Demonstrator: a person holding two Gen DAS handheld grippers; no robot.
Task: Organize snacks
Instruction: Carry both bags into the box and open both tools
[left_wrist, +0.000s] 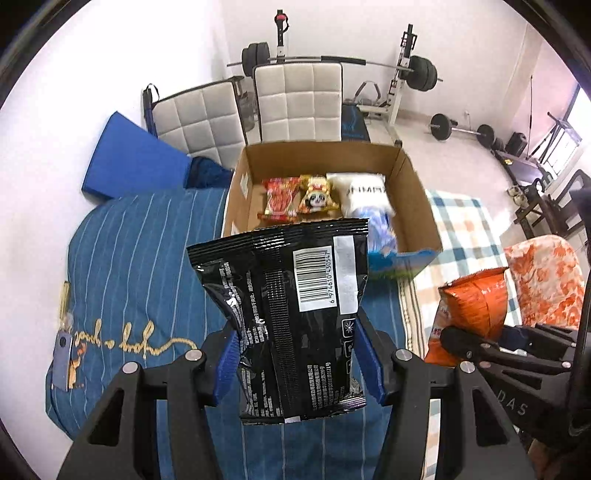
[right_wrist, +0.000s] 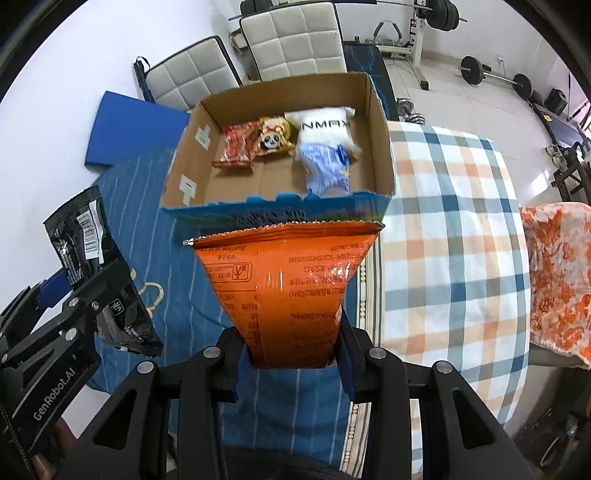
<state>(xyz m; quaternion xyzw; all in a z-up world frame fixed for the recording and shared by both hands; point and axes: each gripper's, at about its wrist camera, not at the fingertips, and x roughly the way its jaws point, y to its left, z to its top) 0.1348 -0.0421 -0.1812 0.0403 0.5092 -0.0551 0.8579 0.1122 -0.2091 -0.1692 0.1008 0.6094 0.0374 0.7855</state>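
My left gripper (left_wrist: 295, 354) is shut on a black snack bag (left_wrist: 291, 317) with a white barcode, held upright above the blue quilt, just short of the cardboard box (left_wrist: 417, 192). My right gripper (right_wrist: 291, 350) is shut on an orange snack bag (right_wrist: 284, 288), held in front of the box's (right_wrist: 380, 147) near wall. Inside the box lie a red packet (right_wrist: 236, 146), a yellow panda packet (right_wrist: 273, 140), a white pack (right_wrist: 325, 127) and a blue-white packet (right_wrist: 327, 170). The left gripper (right_wrist: 70, 295) with the black bag (right_wrist: 79, 236) shows at the right wrist view's left.
The box sits on a bed with a blue striped quilt (left_wrist: 129, 258) and a checked blanket (right_wrist: 450, 229). An orange floral cloth (right_wrist: 557, 280) lies at the right. Two white padded chairs (left_wrist: 299, 99), a blue mat (left_wrist: 125, 158) and weight equipment (left_wrist: 417, 74) stand behind.
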